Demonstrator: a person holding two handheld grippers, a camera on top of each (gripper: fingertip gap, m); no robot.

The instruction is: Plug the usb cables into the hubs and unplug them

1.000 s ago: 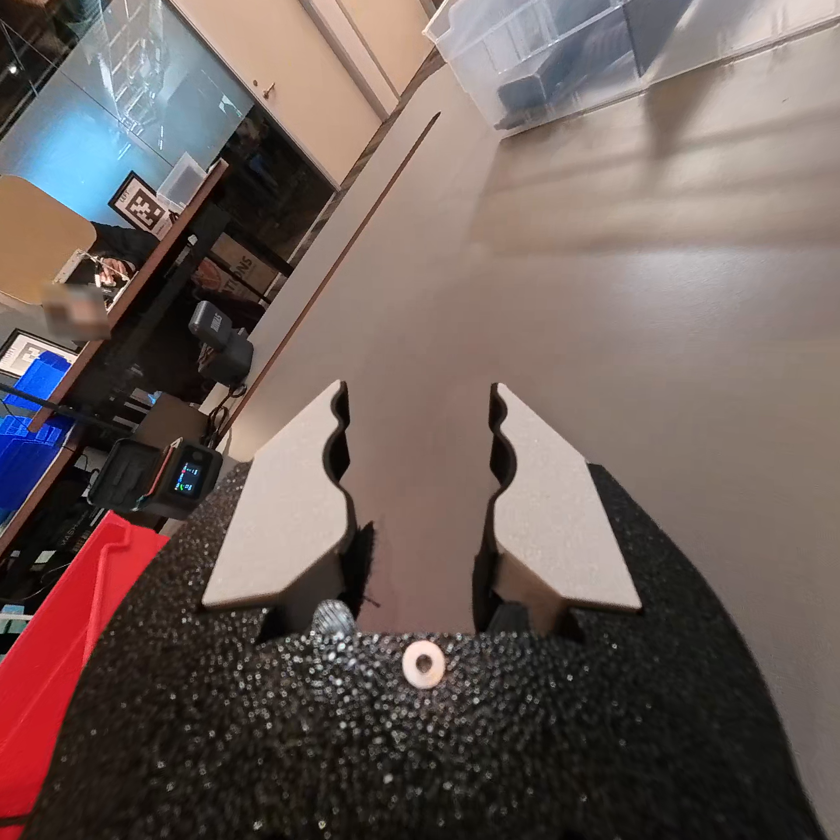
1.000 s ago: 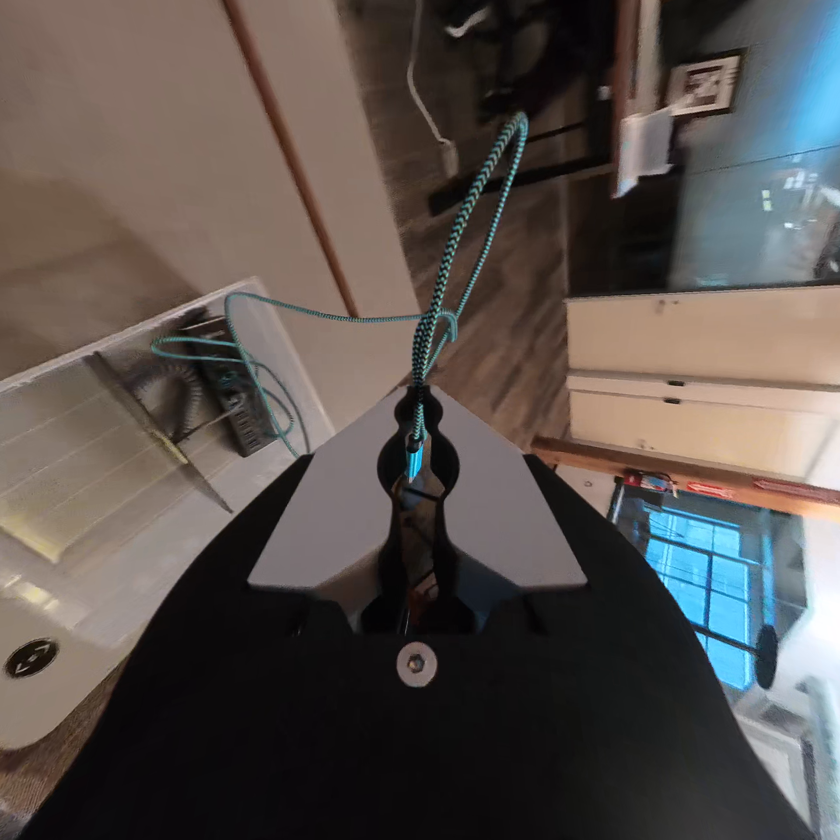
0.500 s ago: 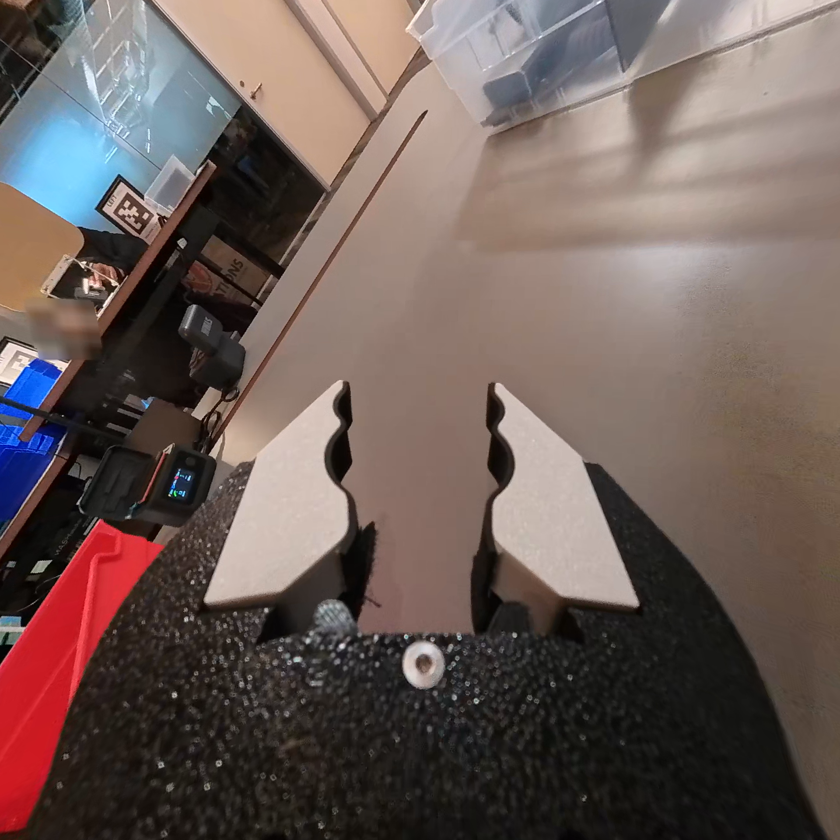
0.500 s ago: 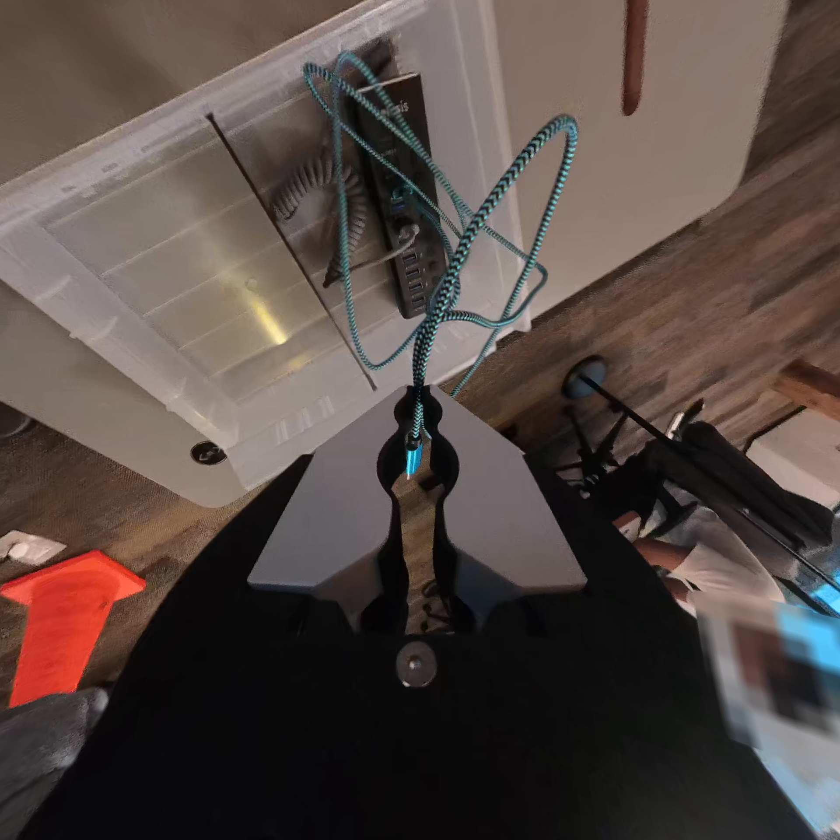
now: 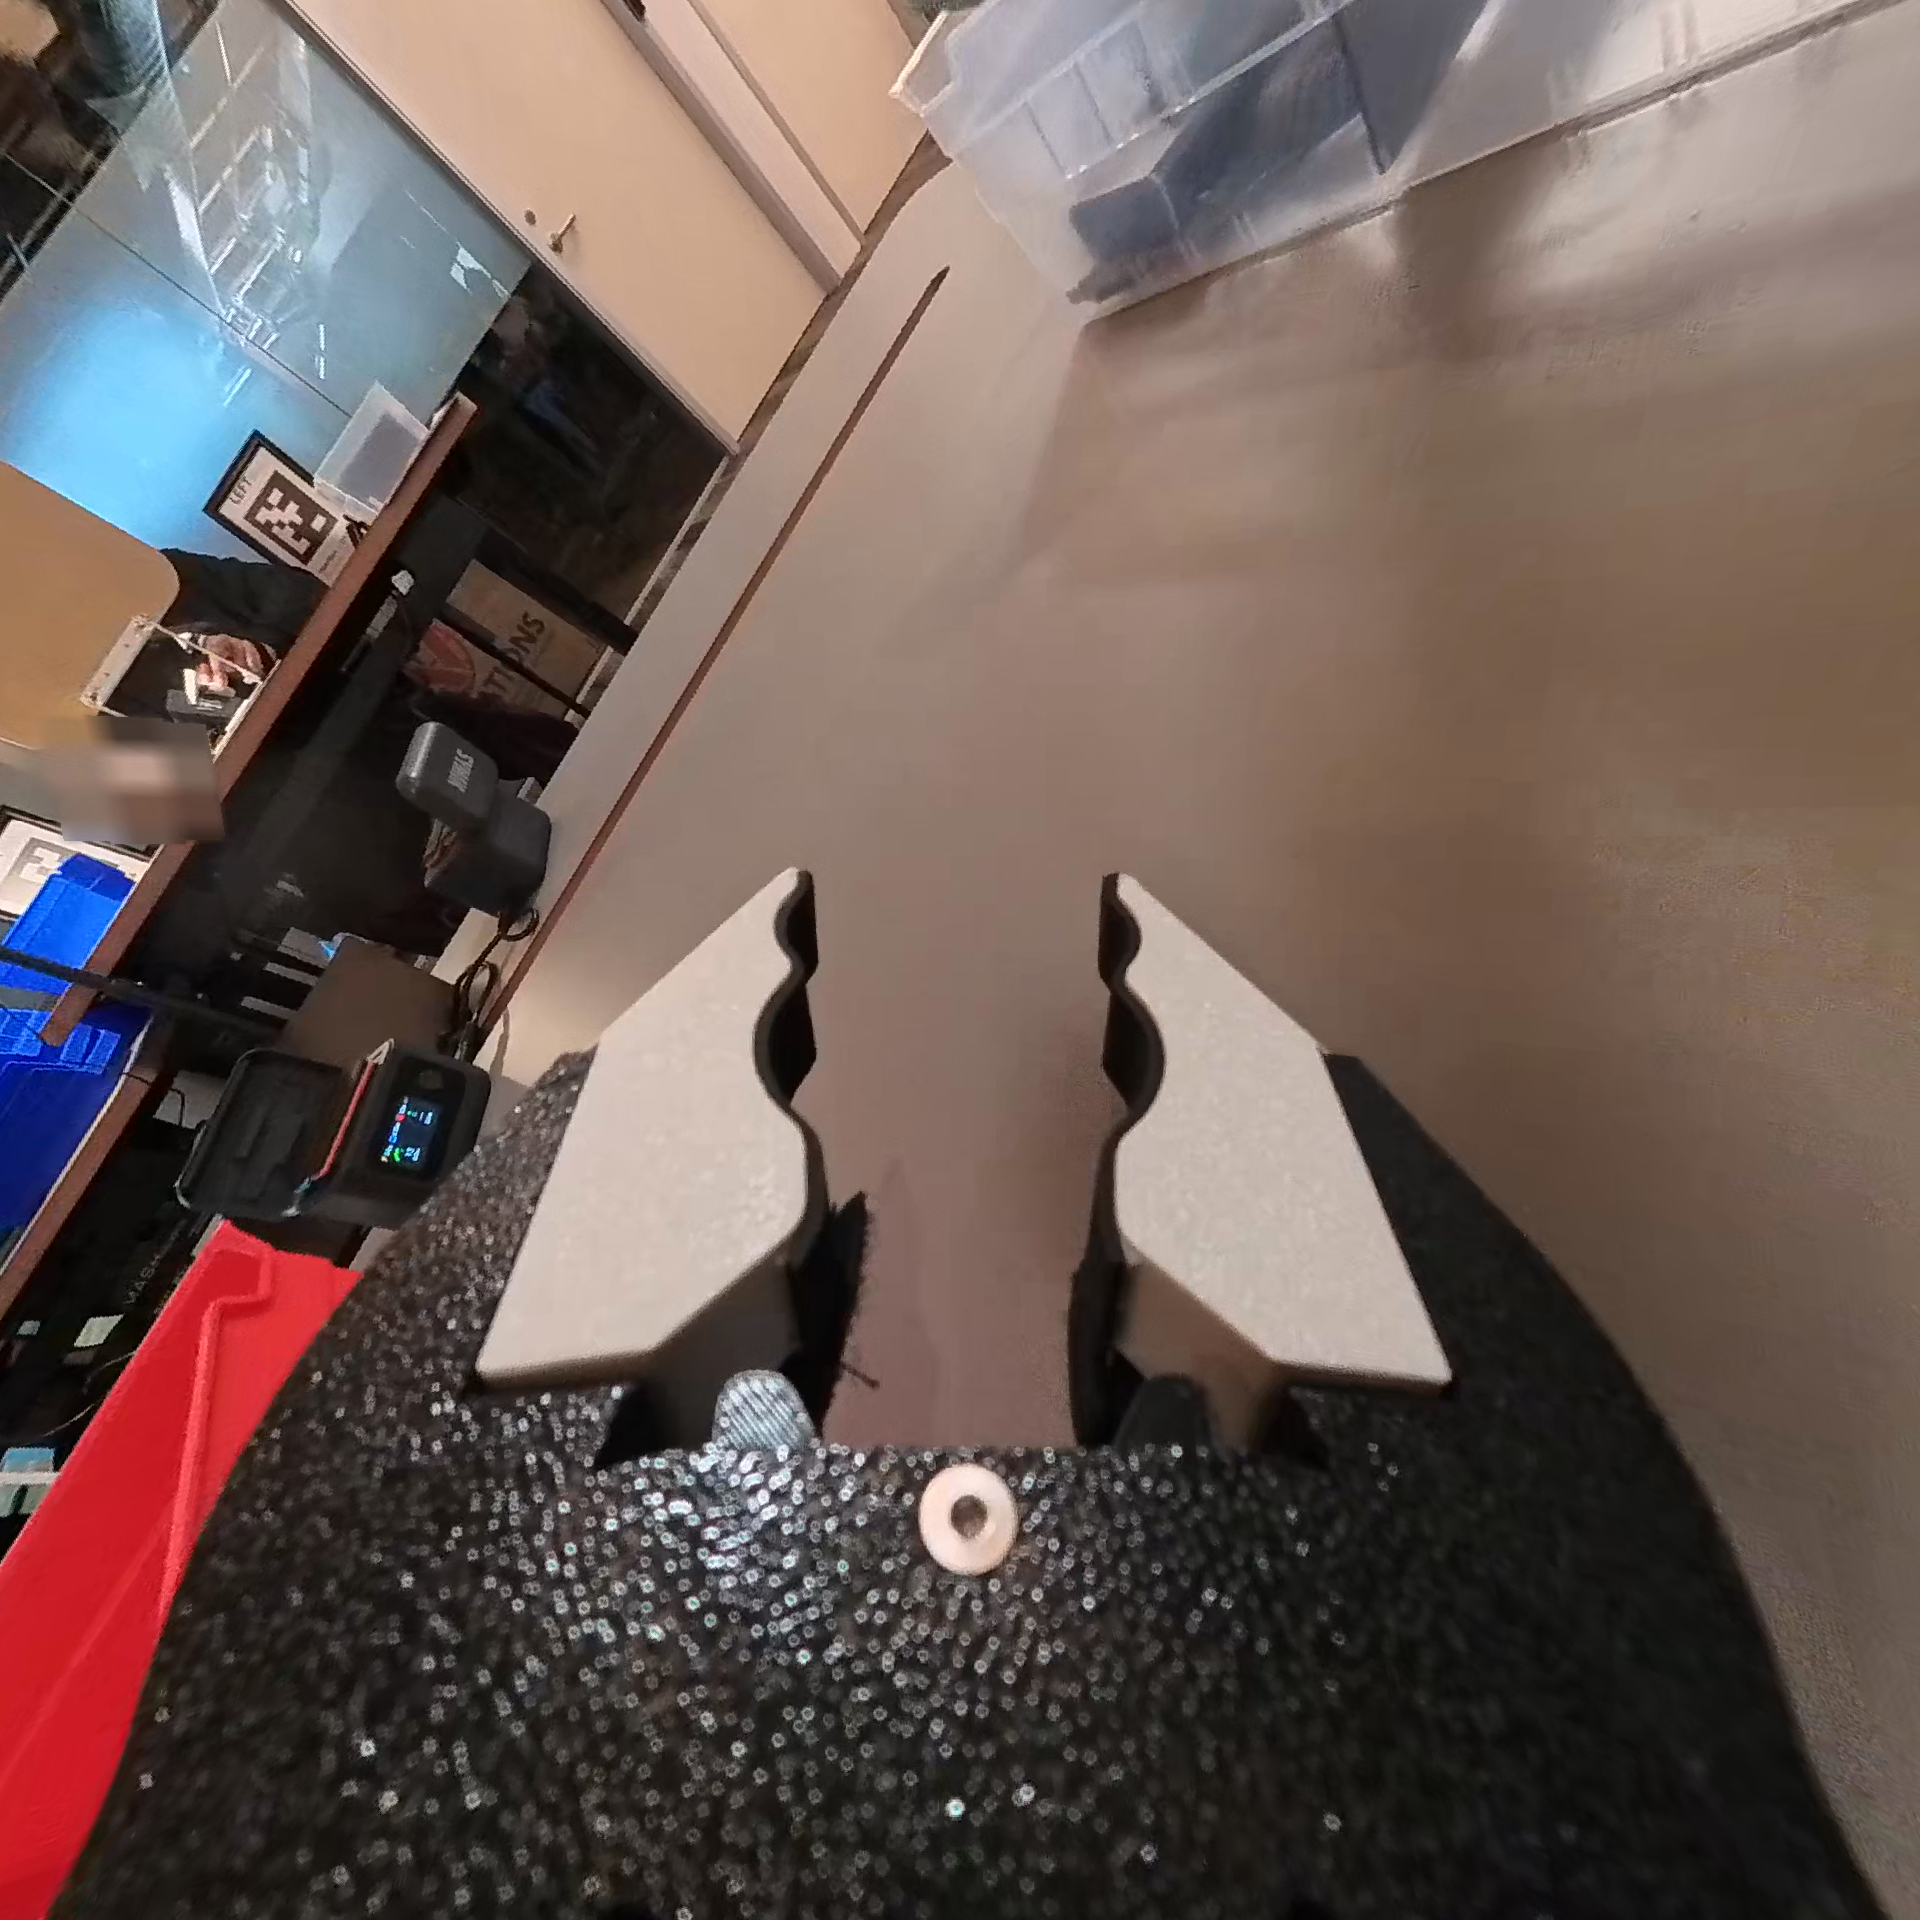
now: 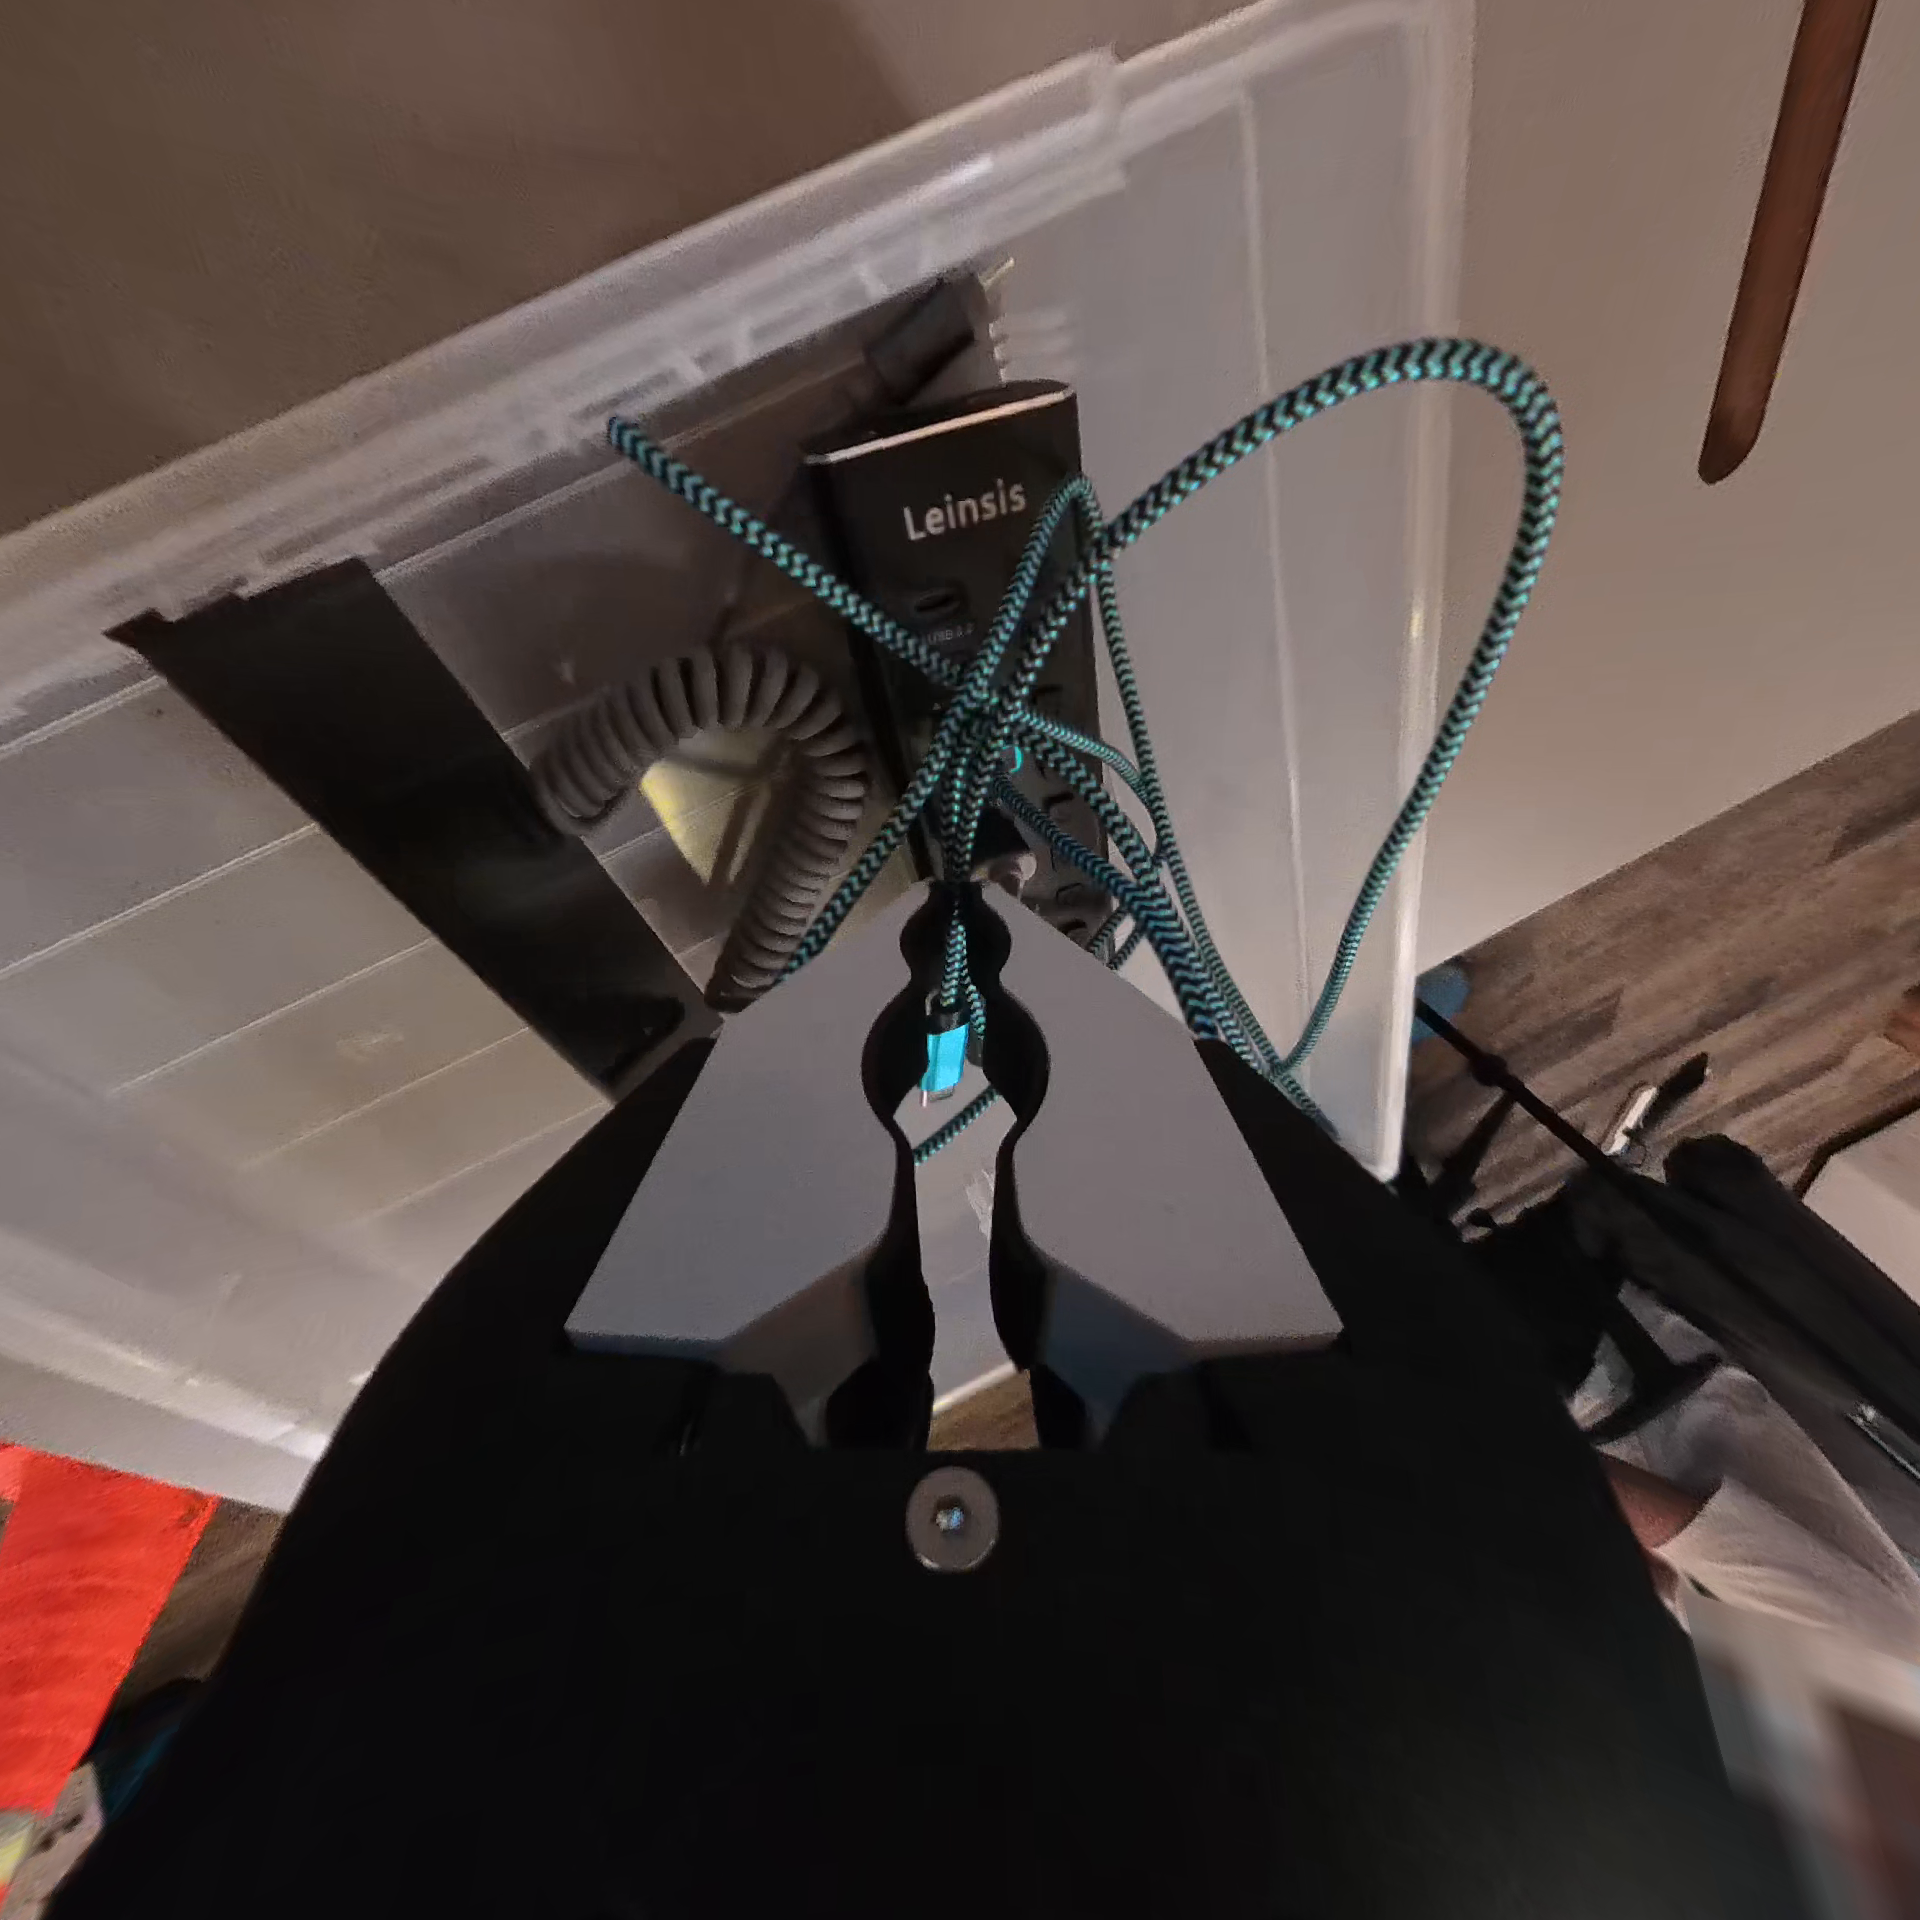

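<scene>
In the right wrist view my right gripper (image 6: 956,920) is shut on a teal-and-black braided USB cable (image 6: 1455,364), just behind its blue plug (image 6: 943,1049), which sits between the fingers. The cable loops loosely over a black USB hub (image 6: 956,499) lying in a clear plastic bin (image 6: 623,343). The gripper tips hover right above the hub's lower ports. A grey coiled cable (image 6: 748,748) lies next to the hub. In the left wrist view my left gripper (image 5: 956,894) is open and empty above the bare table (image 5: 1455,831), far from the clear bin (image 5: 1195,135).
A black divider (image 6: 416,810) splits the bin. A red bin (image 5: 104,1507) and a small camera with a lit screen (image 5: 343,1132) sit at the left past the table's edge. A person works at a desk in the far left background. About 35 cm separates my left fingertips from my right. Measured from the fingertips, the black USB hub (image 6: 956,499) is 7 cm or so from the right gripper and 30 cm from the left.
My right gripper has moved closer to the bin with the cable, so the hub now lies right in front of its tips. The left gripper has stayed open and hardly moved.
</scene>
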